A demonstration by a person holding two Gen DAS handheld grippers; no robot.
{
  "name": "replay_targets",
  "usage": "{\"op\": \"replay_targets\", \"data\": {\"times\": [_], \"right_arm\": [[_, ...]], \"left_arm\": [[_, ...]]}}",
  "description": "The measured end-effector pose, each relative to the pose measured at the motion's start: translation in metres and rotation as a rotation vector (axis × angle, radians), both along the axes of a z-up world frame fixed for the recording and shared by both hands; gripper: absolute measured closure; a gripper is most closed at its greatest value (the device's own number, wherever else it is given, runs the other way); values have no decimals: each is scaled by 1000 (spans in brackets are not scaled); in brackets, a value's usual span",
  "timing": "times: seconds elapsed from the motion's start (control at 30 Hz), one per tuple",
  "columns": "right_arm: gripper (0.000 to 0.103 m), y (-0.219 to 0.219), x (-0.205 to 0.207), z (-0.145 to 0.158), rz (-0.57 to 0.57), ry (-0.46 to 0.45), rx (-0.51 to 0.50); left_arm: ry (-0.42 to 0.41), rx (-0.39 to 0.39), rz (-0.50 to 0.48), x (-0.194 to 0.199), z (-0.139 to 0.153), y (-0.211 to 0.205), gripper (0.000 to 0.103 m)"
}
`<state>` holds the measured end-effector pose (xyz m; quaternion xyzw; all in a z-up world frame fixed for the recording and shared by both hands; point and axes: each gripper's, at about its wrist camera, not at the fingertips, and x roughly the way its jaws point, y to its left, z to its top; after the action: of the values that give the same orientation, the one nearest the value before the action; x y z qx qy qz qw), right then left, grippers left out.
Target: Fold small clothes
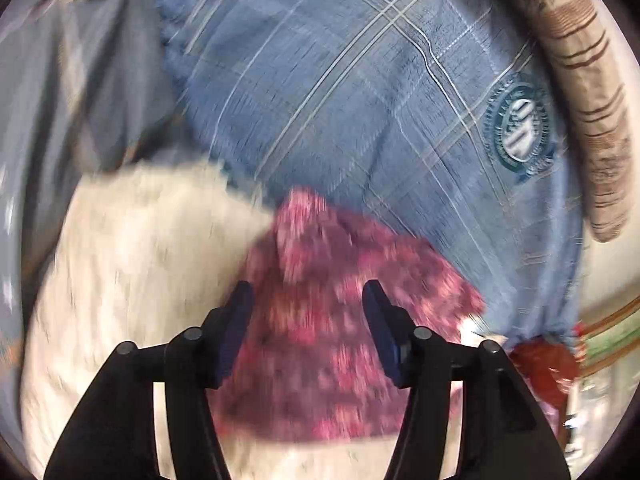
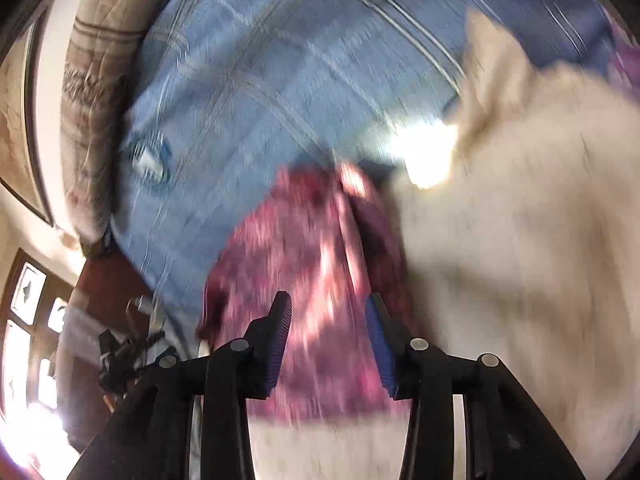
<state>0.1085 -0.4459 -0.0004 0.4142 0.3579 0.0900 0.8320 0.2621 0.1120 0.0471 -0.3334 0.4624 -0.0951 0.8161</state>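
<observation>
A small maroon and pink patterned garment (image 1: 320, 320) lies bunched on a cream cloth (image 1: 132, 260), blurred by motion. My left gripper (image 1: 308, 292) hovers above its middle, jaws apart and nothing pinched between the dark blue pads (image 1: 236, 336). In the right wrist view the same garment (image 2: 304, 280) shows a lighter fold running up its centre. The right gripper (image 2: 328, 304) also stands open over it, pads clear of the fabric. The cream cloth (image 2: 520, 260) fills the right side of that view.
A blue plaid bedsheet (image 1: 360, 100) with a round emblem (image 1: 520, 128) covers the bed. A brown striped pillow (image 1: 580, 100) lies along its edge. In the right wrist view the bed edge, a dark wooden door (image 2: 36, 320) and floor clutter sit at left.
</observation>
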Motion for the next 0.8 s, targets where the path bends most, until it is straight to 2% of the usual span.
{"op": "replay_targets", "data": {"times": [0.07,0.1,0.17,0.27,0.33,0.43,0.57,0.63,0.67,0.7,0.73,0.8], "right_arm": [[60,7,-20,-11,20,7,40],[50,9,-31,-19,23,5,67],[40,21,-40,-31,14,17,100],[40,33,-48,-48,4,59,144],[40,33,-44,-60,-16,80,187],[42,37,-27,-64,-57,68,180],[40,43,-1,-65,-85,15,190],[42,46,12,-65,-112,7,176],[49,46,17,-65,-123,7,169],[72,48,23,-65,-126,13,161],[88,49,26,-65,-120,21,155],[92,48,27,-60,-108,24,141]], "left_arm": [[10,-52,-30,-31,-14,-7,43],[21,-70,-48,-46,-23,-12,42],[41,-106,-80,-72,-42,-24,40],[64,-101,-94,-92,-61,-35,40],[91,-108,-79,-92,-69,-39,40],[148,-154,-43,-74,-85,-38,40],[149,-137,-10,-51,-92,-47,40],[137,-118,-1,-40,-91,-52,40],[140,-110,8,-37,-92,-51,50],[138,-93,30,-33,-90,-52,65],[141,-67,37,-31,-90,-52,93],[131,-52,46,-32,-84,-51,92]]}}
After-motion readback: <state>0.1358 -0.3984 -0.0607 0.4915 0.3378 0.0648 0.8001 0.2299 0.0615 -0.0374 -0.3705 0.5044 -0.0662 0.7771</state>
